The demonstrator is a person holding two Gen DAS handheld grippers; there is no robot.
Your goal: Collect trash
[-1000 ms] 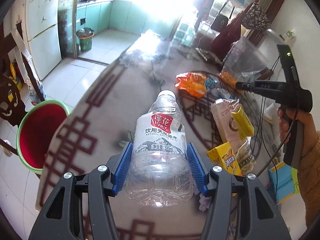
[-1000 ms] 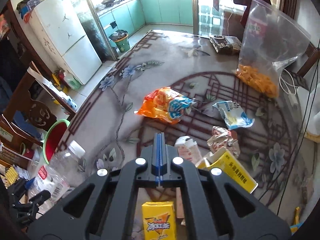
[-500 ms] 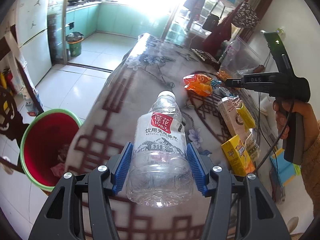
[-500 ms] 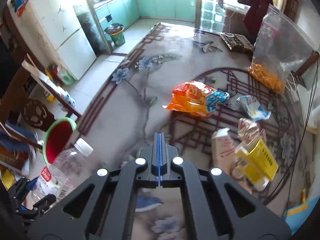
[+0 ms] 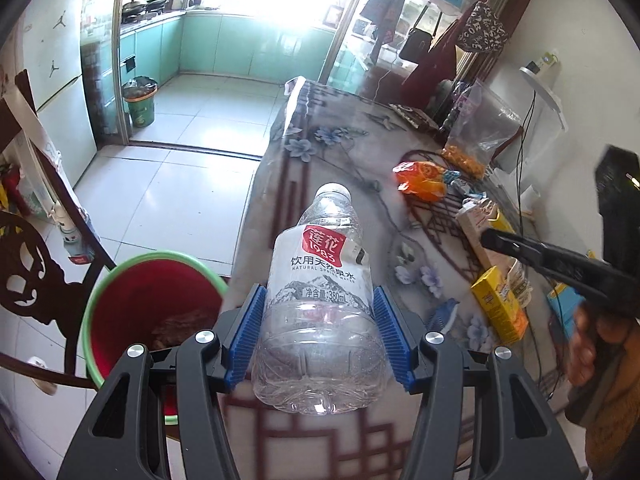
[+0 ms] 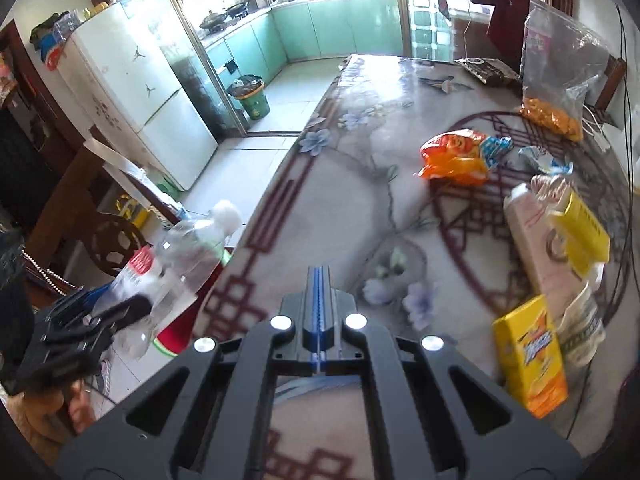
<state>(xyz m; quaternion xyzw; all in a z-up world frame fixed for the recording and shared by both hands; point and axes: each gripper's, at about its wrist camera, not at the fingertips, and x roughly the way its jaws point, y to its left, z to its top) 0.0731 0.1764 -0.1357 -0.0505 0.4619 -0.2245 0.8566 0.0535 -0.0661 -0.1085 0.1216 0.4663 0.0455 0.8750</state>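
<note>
Clearly, the carrying step is in hand: an empty plastic water bottle point(image 5: 320, 304) is clamped between the blue pads point(image 5: 244, 340) of the left gripper point(image 5: 318, 336), cap end pointing away, and is held above the near edge of the table point(image 5: 344, 152), just beside the red bin with the green rim point(image 5: 152, 312) that stands on the floor to the left. The drop is judged not yet made, since the bottle is seen over the patterned cloth and not over the bin's mouth. For the next move, the bottle would need to be brought over the red opening before the pads are parted. The right gripper point(image 6: 318, 276) is closed on nothing, its blue pads pressed together above the table. More trash is left on the cloth: an orange snack bag point(image 6: 456, 156), a yellow drink carton point(image 6: 532, 356) and a pale carton point(image 6: 536, 232) beside crumpled wrappers. Inside the bin, something brown is shown only by the left wrist view; in the right wrist view the bin is mostly hidden behind the blurred bottle. The remaining litter is laid out far more plainly in the right wrist view.
</note>
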